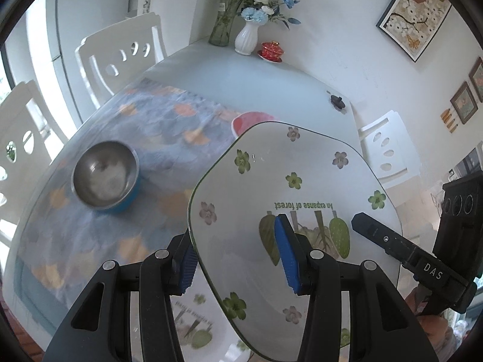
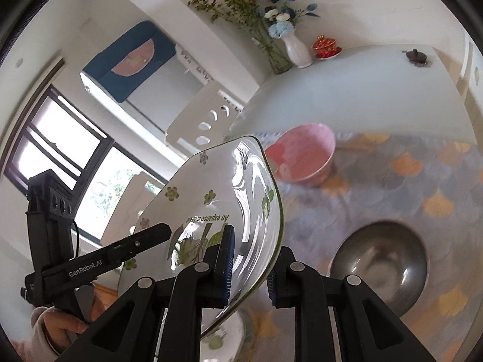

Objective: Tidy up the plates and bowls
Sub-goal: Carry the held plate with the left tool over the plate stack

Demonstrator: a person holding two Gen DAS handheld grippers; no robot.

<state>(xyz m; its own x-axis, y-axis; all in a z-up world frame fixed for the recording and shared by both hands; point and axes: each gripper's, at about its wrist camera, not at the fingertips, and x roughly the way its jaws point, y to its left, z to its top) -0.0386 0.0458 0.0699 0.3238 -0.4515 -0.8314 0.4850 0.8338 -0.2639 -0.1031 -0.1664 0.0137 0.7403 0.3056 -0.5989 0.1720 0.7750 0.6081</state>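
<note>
A white square plate (image 1: 302, 187) with green and pink flowers and the words "An expanse of forest" is held tilted above the table. My left gripper (image 1: 238, 259) is shut on its left edge, and my right gripper (image 2: 250, 268) is shut on its right edge; the same plate shows in the right wrist view (image 2: 217, 211). A second matching plate (image 1: 196, 325) lies below it, mostly hidden. A steel bowl with a blue outside (image 1: 105, 178) and a pink bowl (image 2: 302, 157) stand on the patterned mat.
The table (image 1: 271, 90) carries a white vase of flowers (image 1: 247, 37), a glass vase (image 1: 222, 27), a red lidded cup on a saucer (image 1: 271, 51) and a small dark object (image 1: 337, 101). White chairs (image 1: 120, 51) stand around it.
</note>
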